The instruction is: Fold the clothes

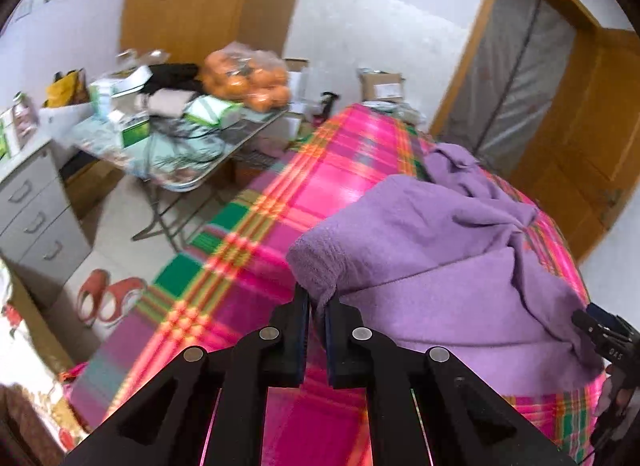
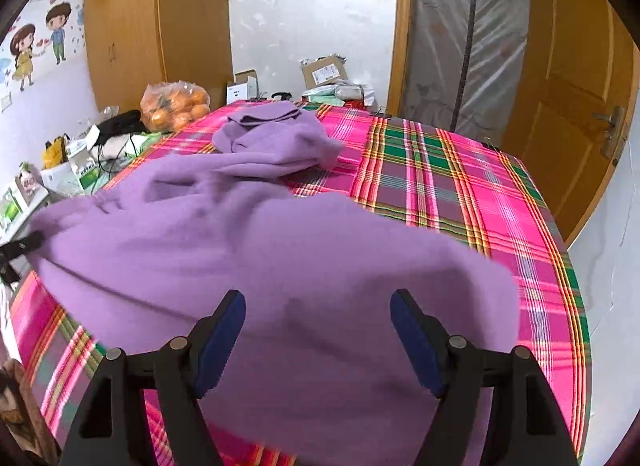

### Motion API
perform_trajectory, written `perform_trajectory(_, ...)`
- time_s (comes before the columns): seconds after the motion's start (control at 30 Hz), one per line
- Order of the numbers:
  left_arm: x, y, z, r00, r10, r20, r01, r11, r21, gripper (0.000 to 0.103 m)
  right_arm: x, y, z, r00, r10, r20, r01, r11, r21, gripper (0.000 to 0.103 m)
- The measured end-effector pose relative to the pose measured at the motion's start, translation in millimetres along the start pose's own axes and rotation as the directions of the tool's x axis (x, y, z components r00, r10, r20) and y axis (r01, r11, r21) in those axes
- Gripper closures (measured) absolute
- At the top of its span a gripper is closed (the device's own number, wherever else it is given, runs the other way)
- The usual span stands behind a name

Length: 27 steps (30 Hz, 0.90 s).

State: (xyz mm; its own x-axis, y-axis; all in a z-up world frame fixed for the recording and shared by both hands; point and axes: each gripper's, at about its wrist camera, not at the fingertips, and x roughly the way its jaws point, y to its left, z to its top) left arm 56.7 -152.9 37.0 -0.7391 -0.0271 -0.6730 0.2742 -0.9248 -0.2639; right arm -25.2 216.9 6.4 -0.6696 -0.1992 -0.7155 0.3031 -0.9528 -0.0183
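The garment (image 2: 280, 234) was purple all over, plain, no pattern on it, right out to the bunched end (image 2: 272, 133) toward the far edge. Under it the cloth on the surface (image 2: 472, 201) was a loud plaid: hot pink squares, green blocks, dull purple panels, crossed by orange, yellow and white lines. The left hand-held gripper (image 1: 317, 302) was black. The right hand-held gripper (image 2: 318, 298) was black too, its pads (image 2: 224, 342) blue. The bagged fruit (image 2: 176, 107) off the far-left corner was orange. The doors (image 2: 576, 77) were honey-brown wood, the wall (image 2: 308, 25) white, and the slippers (image 1: 108, 298) on the floor were red and white.
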Motion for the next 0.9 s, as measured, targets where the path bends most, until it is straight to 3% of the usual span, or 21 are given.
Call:
perform_trajectory(0.17, 12, 0, -14, 0.998, 0.026, -0.054, -0.025, 0.999, 0.021, 0.096, 22, 26, 6, 0.998, 0.063, -0.032, -0.065, 0.995, -0.074, 0.027)
perform_trajectory(0.33, 17, -4, -15, 0.998, 0.035, -0.061, -0.032, 0.999, 0.035, 0.096, 51, 57, 13, 0.991, 0.108, -0.074, -0.118, 0.981, -0.152, 0.029)
perform_trajectory(0.4, 17, -3, -15, 0.997, 0.034, -0.064, -0.032, 0.999, 0.032, 0.096, 69, 58, 15, 0.988, 0.098, -0.116, -0.116, 0.98, -0.159, 0.054)
perform_trajectory(0.43, 17, -3, -15, 0.997, 0.034, -0.066, -0.032, 0.999, 0.031, 0.096, 75, 57, 16, 0.987, 0.097, -0.128, -0.117, 0.981, -0.157, 0.071)
perform_trajectory(0.5, 18, -2, -16, 0.997, 0.032, -0.069, -0.03, 0.999, 0.031, 0.096, 75, 46, 19, 0.988, 0.105, -0.113, -0.12, 0.985, -0.127, 0.099)
perform_trajectory(0.73, 22, -1, -18, 0.997, 0.027, -0.077, -0.025, 0.999, 0.03, 0.096, 52, -24, 25, 0.999, -0.004, -0.037, 0.005, 1.0, 0.025, 0.1)
perform_trajectory(0.9, 24, 0, -20, 0.996, 0.022, -0.081, -0.02, 0.999, 0.027, 0.096, 30, -74, 18, 0.99, -0.134, -0.032, 0.137, 0.979, 0.15, 0.1)
